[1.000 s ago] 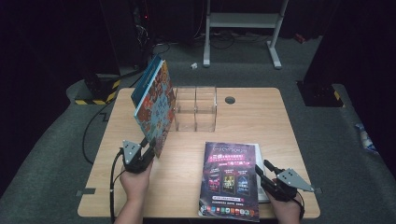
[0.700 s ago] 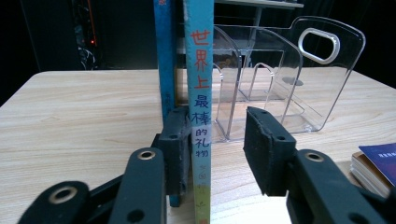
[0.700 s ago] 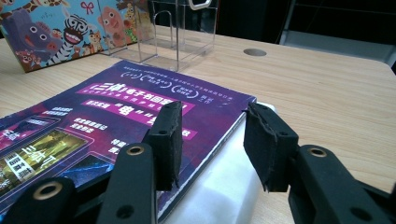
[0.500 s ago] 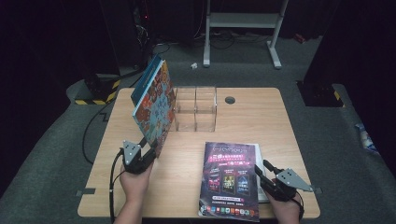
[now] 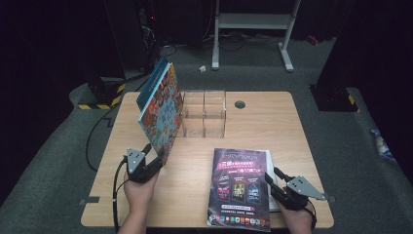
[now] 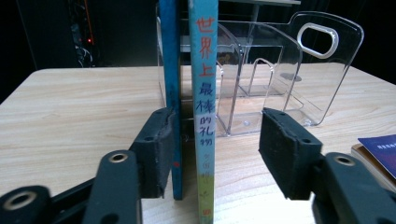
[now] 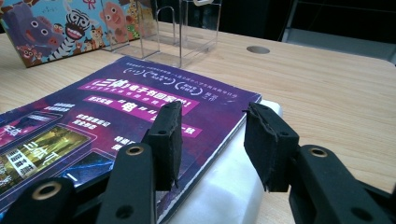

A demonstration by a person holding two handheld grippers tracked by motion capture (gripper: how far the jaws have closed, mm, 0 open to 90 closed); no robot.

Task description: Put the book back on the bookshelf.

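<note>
Two thin books stand on edge and lean against a clear acrylic organizer (image 5: 204,114) (image 6: 280,79). One is a colourful picture book (image 5: 163,114) (image 7: 56,28) with a teal spine (image 6: 205,70); the other is a dark blue book (image 6: 170,56). My left gripper (image 5: 155,155) (image 6: 219,116) straddles their near bottom corner. Its jaws have just been opening: the left pad still touches the blue book, and the right pad stands clear of the teal spine. A purple magazine (image 5: 241,185) (image 7: 93,107) lies flat on a white book (image 5: 270,163) (image 7: 233,186). My right gripper (image 5: 272,174) (image 7: 214,112) is open over the magazine's right edge.
The wooden table (image 5: 272,122) has a round cable hole (image 5: 239,104) (image 7: 258,49) behind the organizer. On the dark floor beyond stand a white metal frame (image 5: 253,22) and a yellow-black striped cover (image 5: 97,105) at the left.
The left gripper's jaws look slightly wider around the books. Both hands, the books and the magazine stay where they were.
</note>
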